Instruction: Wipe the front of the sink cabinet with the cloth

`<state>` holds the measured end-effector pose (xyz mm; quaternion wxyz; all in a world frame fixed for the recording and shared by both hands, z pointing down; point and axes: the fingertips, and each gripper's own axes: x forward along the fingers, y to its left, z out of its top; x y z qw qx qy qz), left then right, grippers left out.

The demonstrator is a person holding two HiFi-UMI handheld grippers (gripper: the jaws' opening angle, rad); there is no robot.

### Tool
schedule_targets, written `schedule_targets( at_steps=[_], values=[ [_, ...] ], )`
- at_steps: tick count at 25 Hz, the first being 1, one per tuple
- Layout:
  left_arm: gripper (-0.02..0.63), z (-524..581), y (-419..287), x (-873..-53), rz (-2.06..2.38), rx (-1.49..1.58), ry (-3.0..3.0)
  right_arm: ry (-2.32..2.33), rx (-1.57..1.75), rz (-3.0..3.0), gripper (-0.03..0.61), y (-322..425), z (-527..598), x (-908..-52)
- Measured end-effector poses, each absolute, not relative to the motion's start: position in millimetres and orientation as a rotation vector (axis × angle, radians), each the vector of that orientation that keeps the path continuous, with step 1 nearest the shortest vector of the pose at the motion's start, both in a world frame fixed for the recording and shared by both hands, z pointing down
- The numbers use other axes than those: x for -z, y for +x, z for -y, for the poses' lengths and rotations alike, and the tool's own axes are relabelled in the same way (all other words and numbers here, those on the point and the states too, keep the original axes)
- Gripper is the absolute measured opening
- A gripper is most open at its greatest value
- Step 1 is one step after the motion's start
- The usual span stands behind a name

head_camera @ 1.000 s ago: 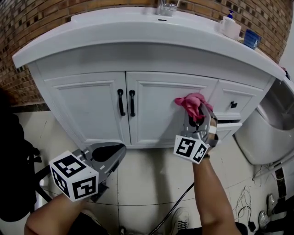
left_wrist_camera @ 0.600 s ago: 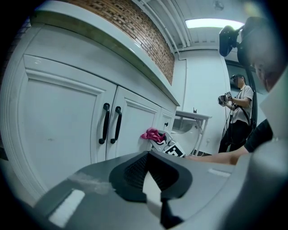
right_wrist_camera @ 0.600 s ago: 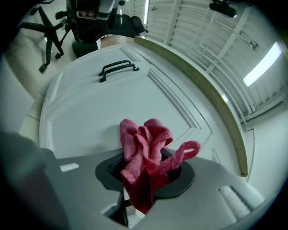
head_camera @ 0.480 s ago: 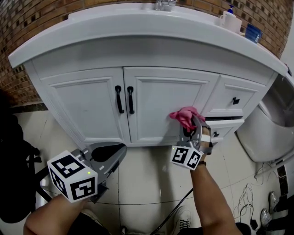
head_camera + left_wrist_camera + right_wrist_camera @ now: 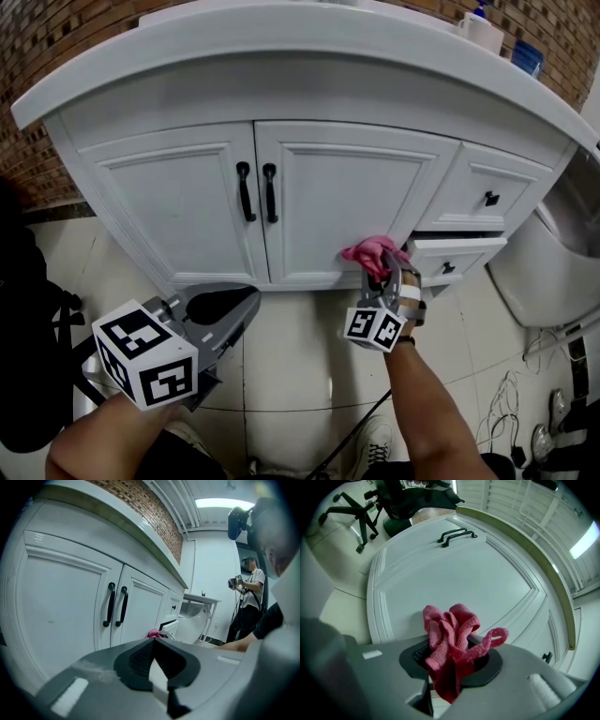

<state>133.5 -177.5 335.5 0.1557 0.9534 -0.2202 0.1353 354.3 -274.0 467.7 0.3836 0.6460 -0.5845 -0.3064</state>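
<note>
**A bunched cloth, hard jaws and painted wood**

The right gripper is clamped on the pink cloth. The cloth sits against the sink cabinet at about 5 o'clock on the right door, just above the bottom rail. The left gripper hangs well apart at 8 o'clock in the head view, its jaws closed together with nothing between them.

The likeliest trouble is scraping. In the right gripper view the cloth is a crumpled wad of looped terry that rises only a little past the grey jaw tips. A hard push or a tilted wrist could bring bare plastic onto the smooth, glossy white paint. The wad also touches only a small patch at a time, so streaks may go unwiped.

A loose loop of the cloth curls out to 3 o'clock. On that side in the head view is a drawer, standing slightly open just beside the cloth. A sideways stroke could catch the loop on the drawer's edge and drag the cloth from the grip.

The door has a flat recessed panel framed by stepped moulding, and its grooves could hold dirt that a flat pass skips. The slim black bar handles, at 10 o'clock from the cloth, are rigid and stand proud, so they could snag fabric.
</note>
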Motion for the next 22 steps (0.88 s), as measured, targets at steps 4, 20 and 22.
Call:
schedule_targets(
  at_steps=[4,20,22],
  values=[
    [0.005,179,132,-338,0.63,-0.394,2.724,1.573,0.727,1.492,0.118,353,274,-503],
    [0.005,182,119,-339,0.641,-0.387,2.706,1.466,0.485,1.53,0.118,349,274,-591],
    [0.005,181,117,-339,0.641,-0.393,2.705,1.482,0.479,1.528,0.118,348,274,-592]
  ],
)
